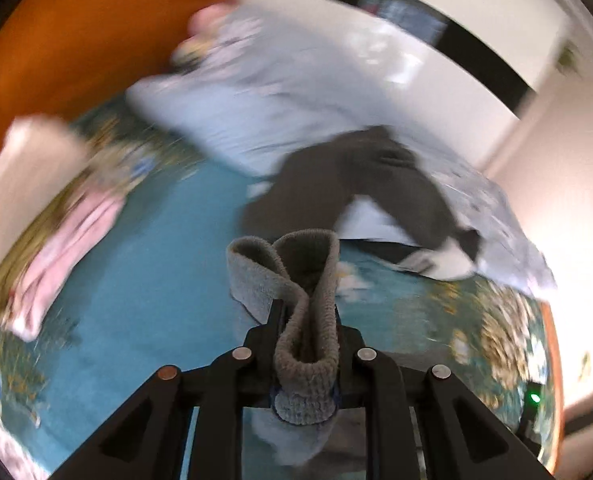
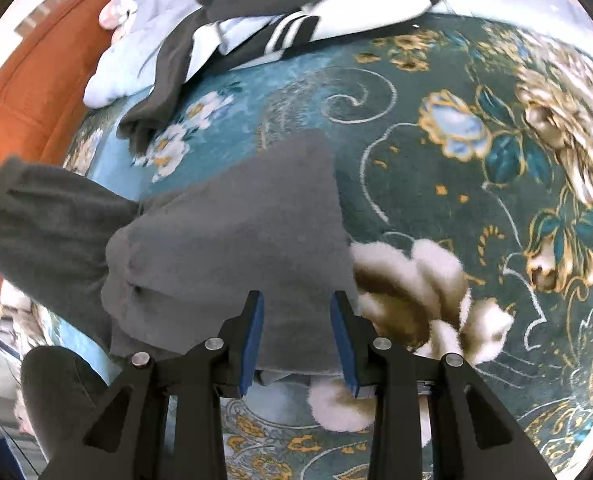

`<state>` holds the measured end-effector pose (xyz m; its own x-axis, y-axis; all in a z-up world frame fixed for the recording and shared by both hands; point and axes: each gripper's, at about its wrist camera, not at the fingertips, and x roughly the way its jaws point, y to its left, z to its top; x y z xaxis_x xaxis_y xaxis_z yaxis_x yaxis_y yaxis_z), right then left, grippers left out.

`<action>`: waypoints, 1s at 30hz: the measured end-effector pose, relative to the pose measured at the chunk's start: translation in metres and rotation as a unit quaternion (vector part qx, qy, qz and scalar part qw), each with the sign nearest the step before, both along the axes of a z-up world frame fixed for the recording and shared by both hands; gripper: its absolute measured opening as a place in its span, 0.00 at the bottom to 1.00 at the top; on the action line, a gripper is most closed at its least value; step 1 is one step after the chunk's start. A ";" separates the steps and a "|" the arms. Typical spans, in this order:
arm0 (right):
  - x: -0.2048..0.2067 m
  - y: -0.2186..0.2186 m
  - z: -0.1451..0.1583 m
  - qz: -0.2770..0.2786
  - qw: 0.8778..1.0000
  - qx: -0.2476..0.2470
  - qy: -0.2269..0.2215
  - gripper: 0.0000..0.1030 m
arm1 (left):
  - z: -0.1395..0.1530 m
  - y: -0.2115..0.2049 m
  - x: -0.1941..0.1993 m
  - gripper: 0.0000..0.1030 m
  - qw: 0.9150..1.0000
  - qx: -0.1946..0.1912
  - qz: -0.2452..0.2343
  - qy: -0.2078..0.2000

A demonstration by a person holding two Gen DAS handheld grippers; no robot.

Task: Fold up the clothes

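your left gripper [image 1: 306, 312]: clamped on grey ribbed cuff [image 1: 296, 280], seen only there. your right gripper [image 2: 298, 312]: jaws apart above grey garment [image 2: 224, 232]; fluffy white trim [image 2: 416, 280] shown only here.

A teal bedspread with gold and white flower patterns [image 2: 436, 128] covers the bed surface, and an orange-brown upholstered headboard [image 1: 68, 40] rises along its far edge. Behind it stand a plain white wall [image 1: 476, 16] crossed by a dark band [image 1: 480, 60], blurred in the left wrist view. Bright light washes out the pale wall at the right [image 1: 556, 184].
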<state>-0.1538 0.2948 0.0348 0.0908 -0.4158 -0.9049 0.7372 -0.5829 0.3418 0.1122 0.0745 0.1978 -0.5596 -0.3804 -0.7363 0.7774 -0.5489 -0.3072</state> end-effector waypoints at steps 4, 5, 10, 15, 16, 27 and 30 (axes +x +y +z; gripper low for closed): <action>-0.018 0.016 0.003 -0.025 1.000 -0.015 -0.006 0.34 | -0.022 0.045 -0.087 0.20 0.997 0.004 -0.061 -0.041; -0.022 0.021 0.003 -0.031 0.999 -0.016 -0.006 0.34 | -0.033 0.057 -0.103 0.20 0.996 0.011 -0.073 -0.056; -0.040 0.051 -0.006 -0.064 0.998 -0.007 -0.011 0.34 | -0.083 0.121 -0.161 0.21 0.982 0.027 -0.136 -0.128; -0.049 0.068 -0.019 -0.085 0.996 0.007 -0.024 0.34 | -0.113 0.143 -0.185 0.28 0.971 0.048 -0.159 -0.172; -0.050 0.070 -0.020 -0.087 0.996 0.007 -0.026 0.34 | -0.118 0.146 -0.188 0.31 0.969 0.053 -0.162 -0.178; -0.046 0.064 -0.007 -0.068 0.997 -0.015 -0.014 0.34 | -0.091 0.102 -0.129 0.55 0.986 0.102 -0.127 -0.039; -0.045 0.063 0.003 -0.061 0.997 -0.038 -0.022 0.34 | -0.106 0.056 -0.073 0.59 0.991 0.125 0.003 -0.039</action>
<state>-0.1991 0.3582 0.0376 0.0739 -0.4935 -0.8666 0.6462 -0.6381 0.4185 0.0396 0.1306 0.0922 -0.4948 -0.1843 -0.8492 0.8078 -0.4578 -0.3713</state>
